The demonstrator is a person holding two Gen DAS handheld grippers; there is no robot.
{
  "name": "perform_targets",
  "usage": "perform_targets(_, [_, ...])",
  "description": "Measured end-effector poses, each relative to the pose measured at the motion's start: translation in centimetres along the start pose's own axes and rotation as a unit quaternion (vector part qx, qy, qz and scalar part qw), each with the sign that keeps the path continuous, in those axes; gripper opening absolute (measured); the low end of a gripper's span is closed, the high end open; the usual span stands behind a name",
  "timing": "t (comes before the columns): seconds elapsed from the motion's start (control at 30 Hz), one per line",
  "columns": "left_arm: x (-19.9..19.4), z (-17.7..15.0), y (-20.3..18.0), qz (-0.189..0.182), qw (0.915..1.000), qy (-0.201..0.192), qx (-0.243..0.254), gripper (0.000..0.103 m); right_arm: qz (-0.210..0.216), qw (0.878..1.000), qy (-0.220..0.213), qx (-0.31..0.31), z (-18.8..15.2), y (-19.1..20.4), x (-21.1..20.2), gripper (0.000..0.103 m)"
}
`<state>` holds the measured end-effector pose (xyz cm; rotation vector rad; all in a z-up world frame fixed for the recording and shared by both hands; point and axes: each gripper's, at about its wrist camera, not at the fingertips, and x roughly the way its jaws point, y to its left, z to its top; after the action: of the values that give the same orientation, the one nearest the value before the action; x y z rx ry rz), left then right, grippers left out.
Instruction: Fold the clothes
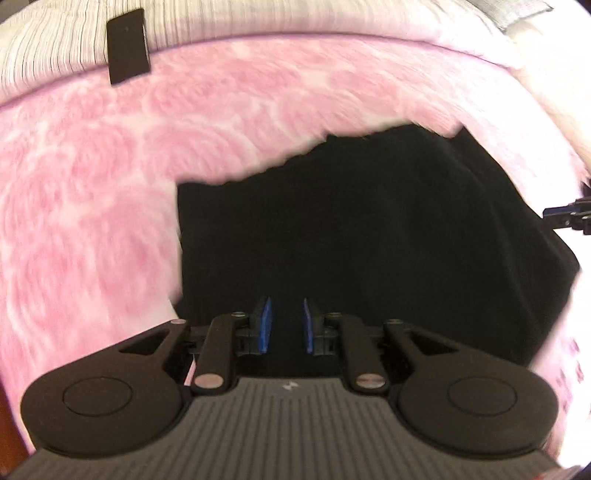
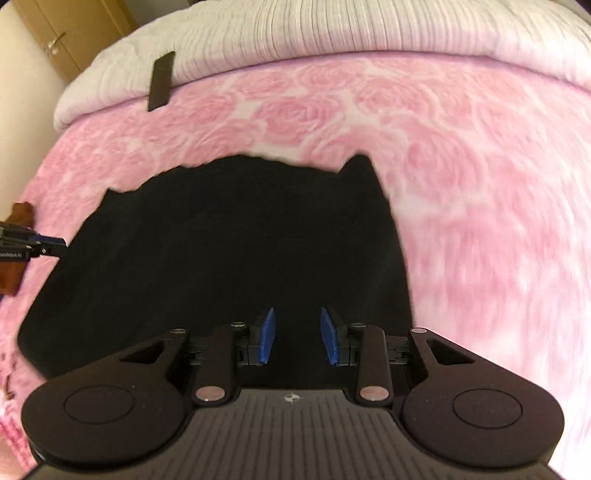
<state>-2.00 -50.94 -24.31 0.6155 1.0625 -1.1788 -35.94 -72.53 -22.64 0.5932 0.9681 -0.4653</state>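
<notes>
A bed (image 2: 480, 184) fills both views, covered by a pink rose-patterned blanket (image 1: 92, 184) with a ribbed white cover (image 2: 332, 33) folded back at twelve o'clock; a wooden door (image 2: 55, 33) shows at eleven o'clock in the right wrist view. A small dark flat object (image 1: 127, 46) lies where the white cover meets the pink — what it is I cannot tell.

The black garment (image 2: 229, 243) lies spread on the blanket, at the centre of both views and directly under the tools. The left claw (image 1: 287, 325) and the right claw (image 2: 297, 336) each hang over its near edge, blue pads parted and holding nothing — a spacing that looks suited to working the cloth from two sides.

The garment is a near-featureless black, roughly rectangular, its far edge ragged with a raised point at one o'clock in the right view. Whether it is already folded once or laid out flat, the darkness hides.
</notes>
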Motion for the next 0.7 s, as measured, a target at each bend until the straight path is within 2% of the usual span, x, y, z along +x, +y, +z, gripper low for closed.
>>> perform_targets(0.13, [0.6, -5.4, -1.6, 0.010, 0.9987, 0.050, 0.006, 0.015, -0.005, 0.999, 0.014, 0.038, -6.0, 0.4, -1.8, 0.033])
perform_targets(0.23, [1.4, -7.0, -1.4, 0.017, 0.9981, 0.059, 0.000, 0.016, -0.023, 0.996, 0.022, 0.084, -9.4, -1.1, -2.3, 0.032])
perform_targets(0.3, [1.6, -6.9, -1.2, 0.018, 0.9980, 0.060, -0.009, 0.016, -0.030, 0.996, 0.027, 0.077, -9.8, -1.1, -2.7, 0.033])
perform_targets(0.37, [1.5, -6.3, -1.7, 0.029, 0.9973, 0.067, 0.003, 0.015, -0.037, 0.996, 0.033, 0.069, -10.3, -1.2, -3.0, 0.034])
perform_targets(0.47, [0.0, -5.8, -3.0, 0.048, 0.9971, 0.056, 0.018, 0.015, -0.047, 0.996, 0.042, 0.058, -10.9, -1.2, -3.5, 0.036])
perform_targets(0.63, [-1.3, -6.6, -5.5, 0.050, 0.9968, 0.058, 0.024, 0.017, -0.016, 0.998, 0.002, 0.055, -10.0, 1.2, -4.8, 0.036])
perform_targets(0.67, [-0.9, -7.1, -6.0, 0.054, 0.9956, 0.069, 0.032, 0.018, -0.010, 0.998, 0.017, 0.062, -10.0, 1.3, -4.1, 0.038])
perform_targets(0.7, [-0.5, -7.6, -6.5, 0.059, 0.9943, 0.079, 0.039, 0.018, -0.005, 0.997, 0.032, 0.070, -10.0, 1.4, -3.4, 0.044])
